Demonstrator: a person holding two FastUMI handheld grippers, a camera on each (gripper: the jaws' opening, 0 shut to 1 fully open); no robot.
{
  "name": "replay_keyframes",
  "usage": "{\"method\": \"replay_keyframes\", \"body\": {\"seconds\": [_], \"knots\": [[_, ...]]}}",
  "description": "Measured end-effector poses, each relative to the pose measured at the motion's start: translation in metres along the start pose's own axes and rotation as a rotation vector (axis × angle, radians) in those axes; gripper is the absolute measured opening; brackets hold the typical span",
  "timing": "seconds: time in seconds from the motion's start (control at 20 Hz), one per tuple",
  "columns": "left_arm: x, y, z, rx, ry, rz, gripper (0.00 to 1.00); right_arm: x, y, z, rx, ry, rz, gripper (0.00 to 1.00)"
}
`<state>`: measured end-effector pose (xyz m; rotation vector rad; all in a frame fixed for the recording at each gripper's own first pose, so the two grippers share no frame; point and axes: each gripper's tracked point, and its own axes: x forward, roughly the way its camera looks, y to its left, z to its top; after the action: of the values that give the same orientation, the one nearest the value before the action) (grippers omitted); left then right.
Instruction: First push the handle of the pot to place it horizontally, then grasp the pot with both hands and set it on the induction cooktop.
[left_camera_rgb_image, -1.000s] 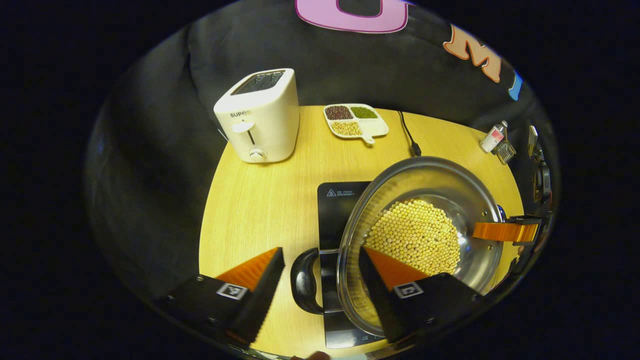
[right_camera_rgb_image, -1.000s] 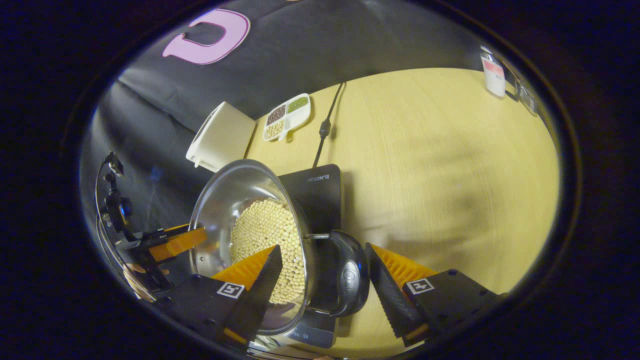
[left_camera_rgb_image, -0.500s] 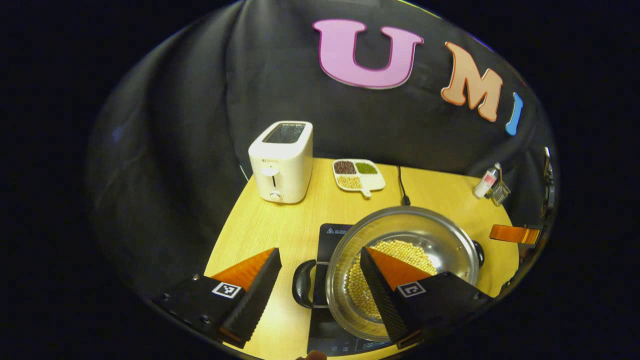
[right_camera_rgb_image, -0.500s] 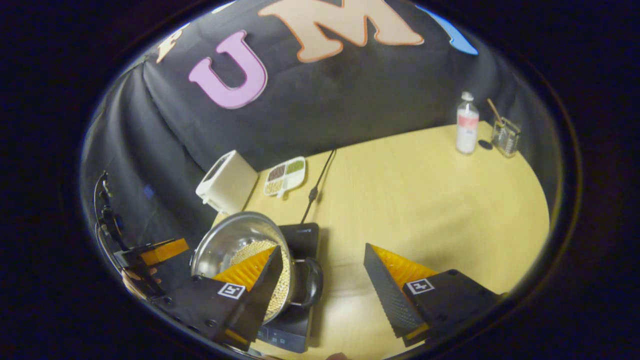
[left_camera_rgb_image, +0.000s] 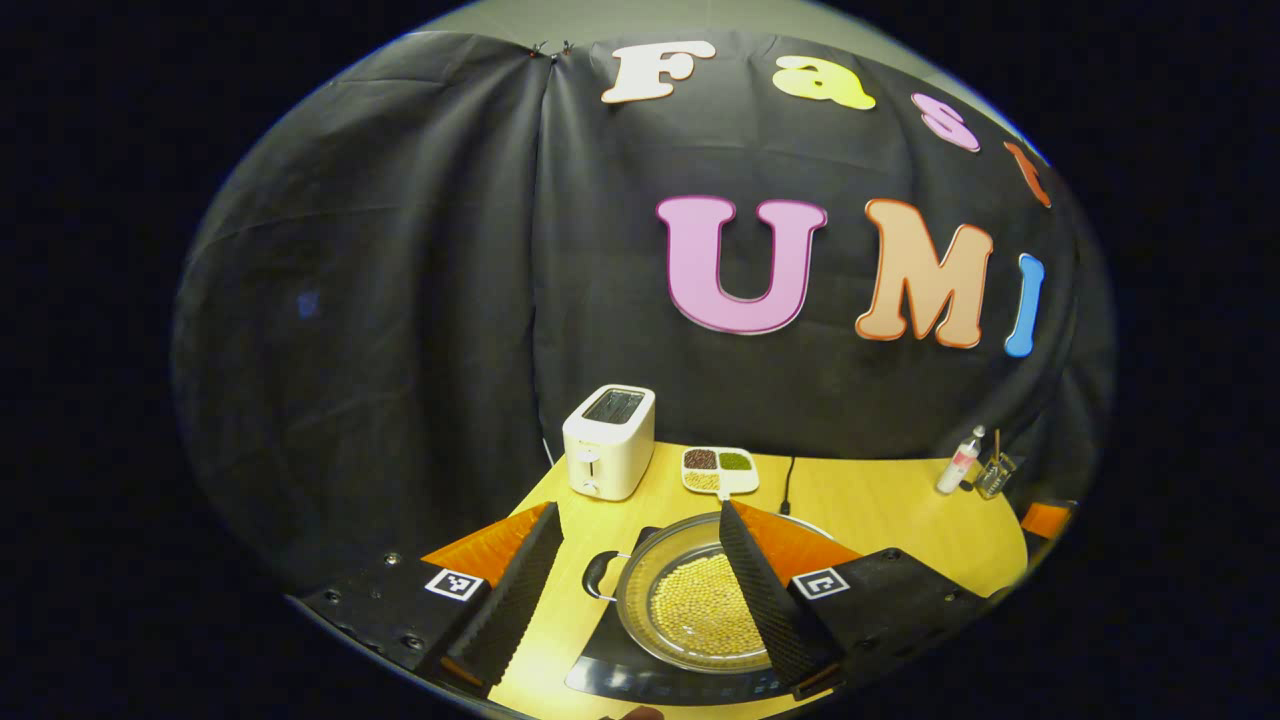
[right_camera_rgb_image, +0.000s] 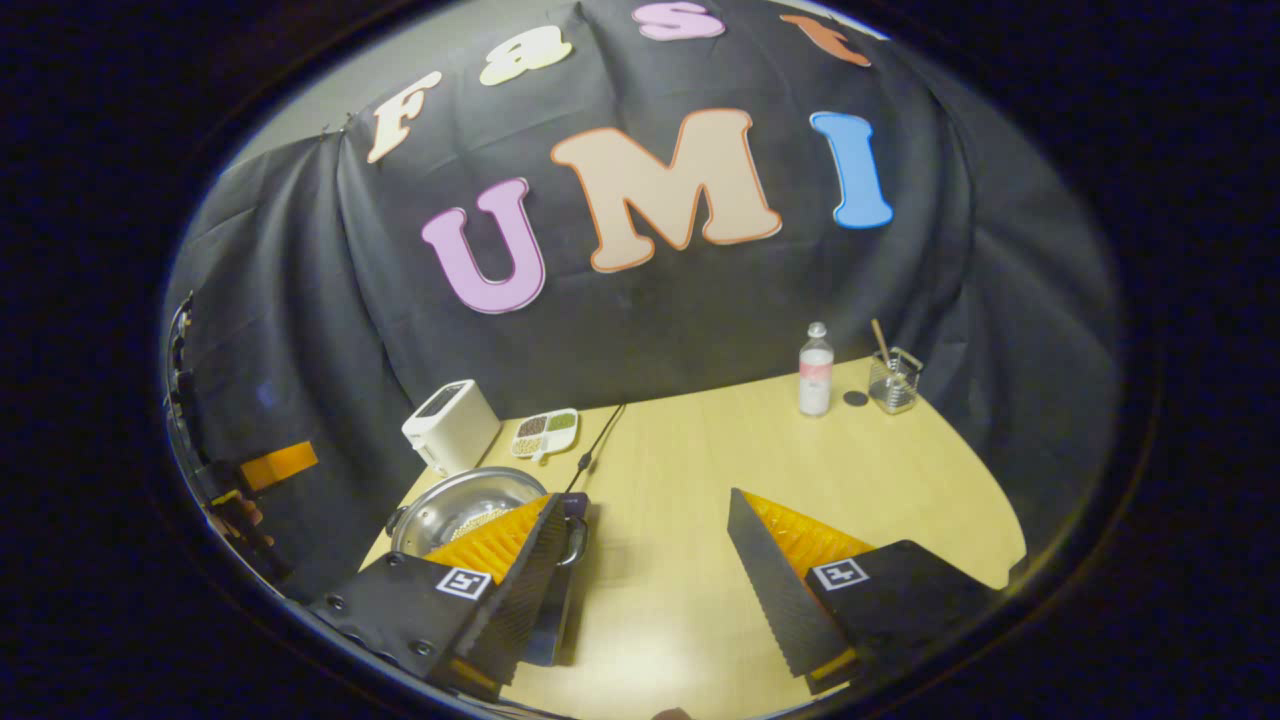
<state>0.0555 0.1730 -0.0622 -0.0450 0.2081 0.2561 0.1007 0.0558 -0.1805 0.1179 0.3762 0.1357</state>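
Note:
The steel pot (left_camera_rgb_image: 636, 600), holding pale beans, sits on the black induction cooktop (left_camera_rgb_image: 612, 676) near the table's front edge. One black loop handle (left_camera_rgb_image: 597, 576) points left. My left gripper (left_camera_rgb_image: 638, 508) hangs open above and behind the pot, touching nothing. In the right gripper view the pot (right_camera_rgb_image: 430, 520) lies low on the left, partly hidden behind one finger, with the cooktop (right_camera_rgb_image: 552, 640) under it. My right gripper (right_camera_rgb_image: 648, 497) is open over bare table to the pot's right. The left gripper (right_camera_rgb_image: 278, 462) shows far left, held by a hand (right_camera_rgb_image: 236, 516).
A white toaster (left_camera_rgb_image: 608, 455) and a divided dish (left_camera_rgb_image: 718, 470) of beans stand at the back of the wooden table (right_camera_rgb_image: 720, 470). A black cable (right_camera_rgb_image: 600, 440) runs back from the cooktop. A bottle (right_camera_rgb_image: 815, 370) and a glass (right_camera_rgb_image: 893, 380) stand at the far right.
Both grippers have risen and drawn back from the pot, still open. The pot stays on the cooktop and looks much smaller and lower in both views.

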Motion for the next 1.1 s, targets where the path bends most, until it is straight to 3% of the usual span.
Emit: {"method": "replay_keyframes", "body": {"seconds": [0.1, 0.15, 0.55, 0.85, 1.1], "knots": [[-0.017, -0.016, 0.015, -0.001, -0.052, -0.012, 0.96, -0.033, -0.005, 0.009, -0.029, -0.058, -0.011, 1.0], [-0.03, -0.021, 0.02, 0.001, -0.056, -0.019, 0.96, -0.049, -0.006, 0.011, -0.037, -0.076, -0.013, 0.92], [-0.125, -0.052, 0.066, -0.003, -0.25, -0.018, 0.94, -0.168, 0.001, 0.032, -0.127, -0.263, -0.03, 0.91], [-0.179, -0.064, 0.071, 0.01, -0.315, -0.026, 0.95, -0.215, 0.027, 0.041, -0.128, -0.334, 0.031, 0.92], [-0.195, -0.07, 0.068, 0.031, -0.321, -0.034, 0.93, -0.226, 0.026, 0.041, -0.116, -0.341, 0.047, 0.92]]}}
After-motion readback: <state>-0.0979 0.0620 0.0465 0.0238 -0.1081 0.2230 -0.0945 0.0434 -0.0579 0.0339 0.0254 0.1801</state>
